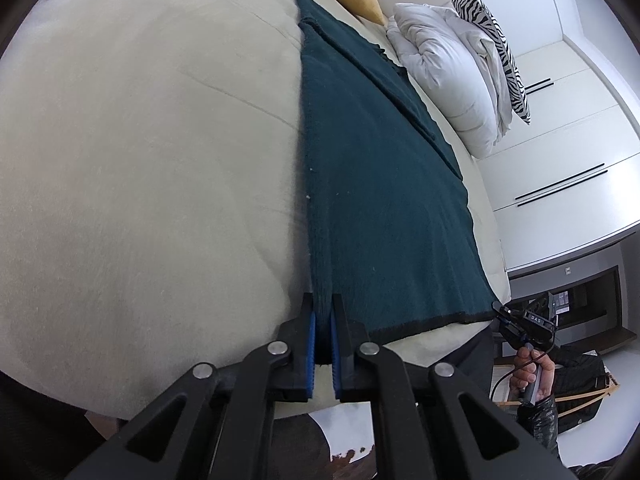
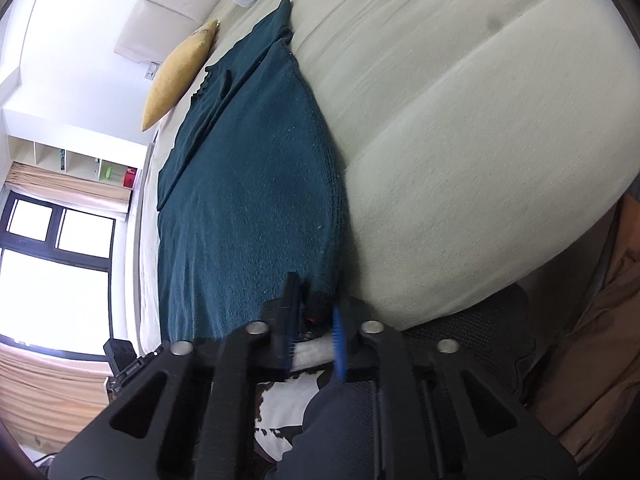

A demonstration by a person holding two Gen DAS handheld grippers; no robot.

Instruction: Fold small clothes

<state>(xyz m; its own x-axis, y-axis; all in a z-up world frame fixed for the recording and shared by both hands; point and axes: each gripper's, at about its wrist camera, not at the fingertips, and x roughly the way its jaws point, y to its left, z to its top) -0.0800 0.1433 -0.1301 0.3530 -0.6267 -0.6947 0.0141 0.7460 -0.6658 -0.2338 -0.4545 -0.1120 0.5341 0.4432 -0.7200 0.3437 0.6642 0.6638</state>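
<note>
Dark teal knit garment [image 1: 380, 184] spread flat along the beige bed [image 1: 140, 160], near the edge, lying lengthwise away from both cameras.

Left wrist view: left hand-held gripper [image 1: 323, 312] clamped on one near corner of the garment, blue pads [image 1: 312, 344] pressed tight with cloth pinched between them. At the far right of this view only — the right hand-held gripper [image 1: 516, 322] seen from the side, its tip at the garment's other near corner, held by a person's hand [image 1: 532, 372] in a dark sleeve. Also only here: white duvet [image 1: 448, 76] bundled at the head end, zebra-print pillow [image 1: 496, 48] behind it, white wardrobe doors [image 1: 572, 152] beyond the bed.

Right wrist view: right hand-held gripper [image 2: 316, 304] at the garment's near corner, fingers blurred, a dark bunch of hem caught between the blue pads [image 2: 339, 340] — closed down on the cloth. Only here: bright window [image 2: 48, 264] with dark frame, shelf cubbies [image 2: 80, 164] above it, part of the other hand-held gripper low at the left edge.

Mustard cushion [image 2: 176, 76] near the garment's far end, visible in both views. Folded-in sleeve lying as a diagonal ridge across the upper half of the garment.
</note>
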